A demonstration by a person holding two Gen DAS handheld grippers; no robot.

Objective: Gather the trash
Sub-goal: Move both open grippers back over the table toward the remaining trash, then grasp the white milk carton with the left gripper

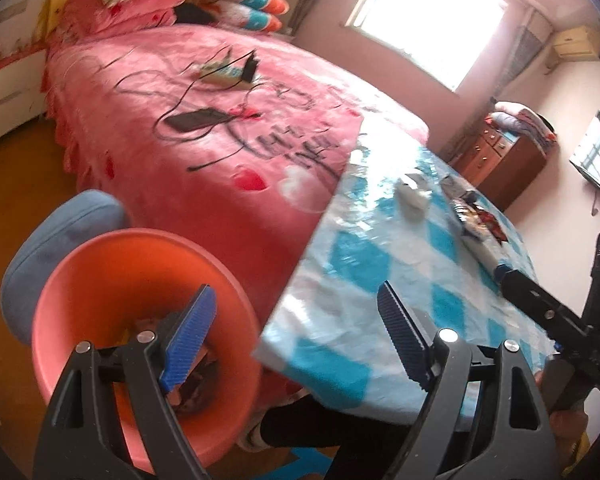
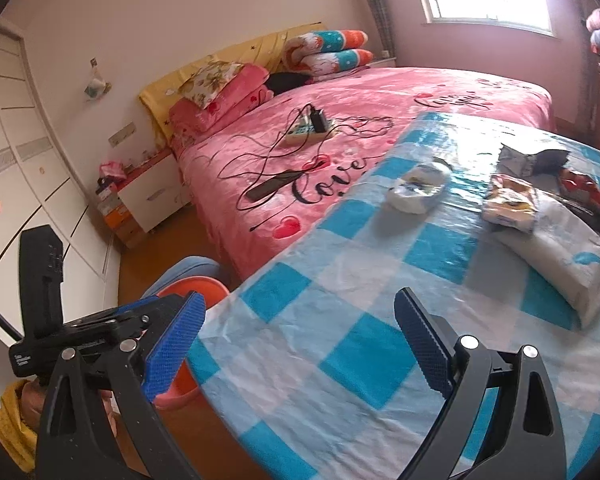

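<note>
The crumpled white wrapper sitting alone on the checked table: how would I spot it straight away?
Start at the blue-and-white checked table beside the pink bed. On its far half, nearest the bed, lies the crumpled white wrapper with faint blue and yellow print. It lies apart, left of the yellow snack packet and the long white tissue pack.

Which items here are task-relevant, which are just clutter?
Job: orange bin; crumpled white wrapper; yellow snack packet; silver bag; red wrapper.
Lying about: tissue pack; power strip; phone; pillows.
</note>
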